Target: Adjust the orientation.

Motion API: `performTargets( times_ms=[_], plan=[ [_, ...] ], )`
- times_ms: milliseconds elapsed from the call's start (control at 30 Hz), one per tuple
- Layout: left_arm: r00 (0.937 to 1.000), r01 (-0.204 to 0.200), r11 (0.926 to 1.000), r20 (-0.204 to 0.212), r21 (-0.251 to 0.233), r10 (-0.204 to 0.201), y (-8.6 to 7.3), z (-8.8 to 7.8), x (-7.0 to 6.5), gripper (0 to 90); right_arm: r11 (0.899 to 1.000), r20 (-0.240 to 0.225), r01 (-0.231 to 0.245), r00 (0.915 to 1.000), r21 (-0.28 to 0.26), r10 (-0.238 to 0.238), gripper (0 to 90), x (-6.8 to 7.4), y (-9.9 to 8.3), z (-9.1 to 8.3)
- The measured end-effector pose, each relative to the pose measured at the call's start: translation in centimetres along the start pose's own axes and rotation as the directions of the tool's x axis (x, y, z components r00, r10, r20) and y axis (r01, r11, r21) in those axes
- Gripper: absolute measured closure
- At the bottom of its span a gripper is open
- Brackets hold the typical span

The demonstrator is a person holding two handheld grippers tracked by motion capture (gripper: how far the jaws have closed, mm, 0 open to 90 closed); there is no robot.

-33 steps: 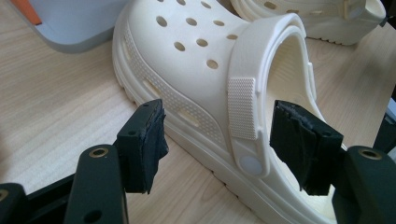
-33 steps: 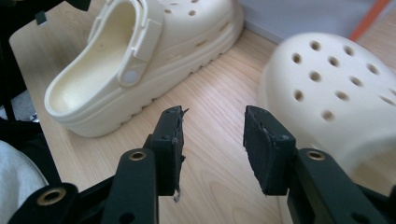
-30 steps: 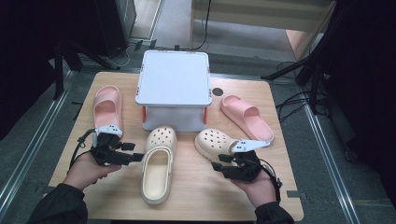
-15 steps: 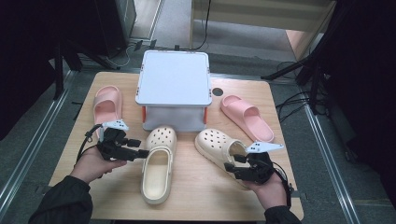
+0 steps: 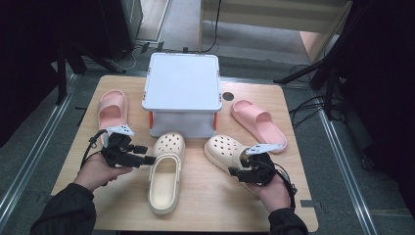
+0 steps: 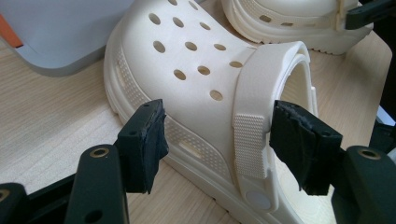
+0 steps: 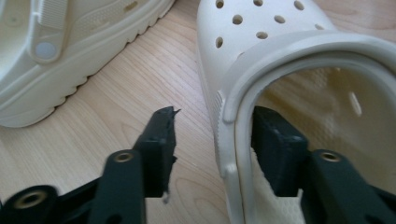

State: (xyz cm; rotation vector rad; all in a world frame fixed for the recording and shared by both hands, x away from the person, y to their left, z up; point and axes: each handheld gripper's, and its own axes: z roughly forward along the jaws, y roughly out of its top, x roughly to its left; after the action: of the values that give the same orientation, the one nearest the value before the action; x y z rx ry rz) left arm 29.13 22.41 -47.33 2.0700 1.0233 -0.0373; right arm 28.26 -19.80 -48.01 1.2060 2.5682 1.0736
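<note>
Two cream perforated clogs lie on the wooden table (image 5: pixel 205 208). My left gripper (image 5: pixel 147 159) (image 6: pixel 219 147) stands open over the left clog (image 5: pixel 166 176) (image 6: pixel 187 79). One jaw is outside its side wall and the other inside the opening, beside the heel strap (image 6: pixel 252 135). My right gripper (image 5: pixel 236 172) (image 7: pixel 217 147) straddles the rim of the right clog (image 5: pixel 224 148) (image 7: pixel 289 51), with one jaw on each side of the wall. Its jaws have just been closing, and a gap still shows at the outer jaw.
A white lidded box (image 5: pixel 182 82) stands at the table's back middle, just beyond the clogs' toes. Pink slides lie at the left (image 5: pixel 112 108) and right (image 5: pixel 257 122) of it. A small dark round thing (image 5: pixel 228 96) sits by the box. Dark stands surround the table.
The right gripper has shifted left and lower onto the right clog's rim. The left hand has hardly moved.
</note>
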Motion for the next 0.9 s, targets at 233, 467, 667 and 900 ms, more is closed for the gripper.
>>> performTargets(
  times_ms=[233, 467, 667, 900],
  plan=[
    [1.0, -0.003, 1.0, -0.006, -0.003, 0.003, 0.0, 0.0, 0.0, 35.4, 0.999, 0.041, 0.009, 0.9991, 0.041, -0.01, 77.8, 0.2, 0.8, 0.5],
    [0.9976, -0.012, 0.996, -0.068, -0.088, 0.006, 0.2, -1.1, -0.2, 37.7, 1.0, 0.039, -0.003, 0.9992, 0.013, 0.002, 78.2, 1.9, 2.4, 0.4],
    [0.9971, -0.003, 0.9958, -0.076, -0.092, -0.004, 0.1, -1.5, -0.2, 44.1, 1.0, 0.038, -0.005, 0.9992, 0.005, 0.005, 78.1, 4.1, 3.7, 1.0],
    [0.9974, -0.009, 0.9968, -0.072, -0.08, 0.003, -0.2, -1.6, -0.4, 53.8, 0.999, 0.055, -0.045, 0.9975, 0.029, 0.044, 77.8, 5.0, 4.2, 3.0]
  ],
)
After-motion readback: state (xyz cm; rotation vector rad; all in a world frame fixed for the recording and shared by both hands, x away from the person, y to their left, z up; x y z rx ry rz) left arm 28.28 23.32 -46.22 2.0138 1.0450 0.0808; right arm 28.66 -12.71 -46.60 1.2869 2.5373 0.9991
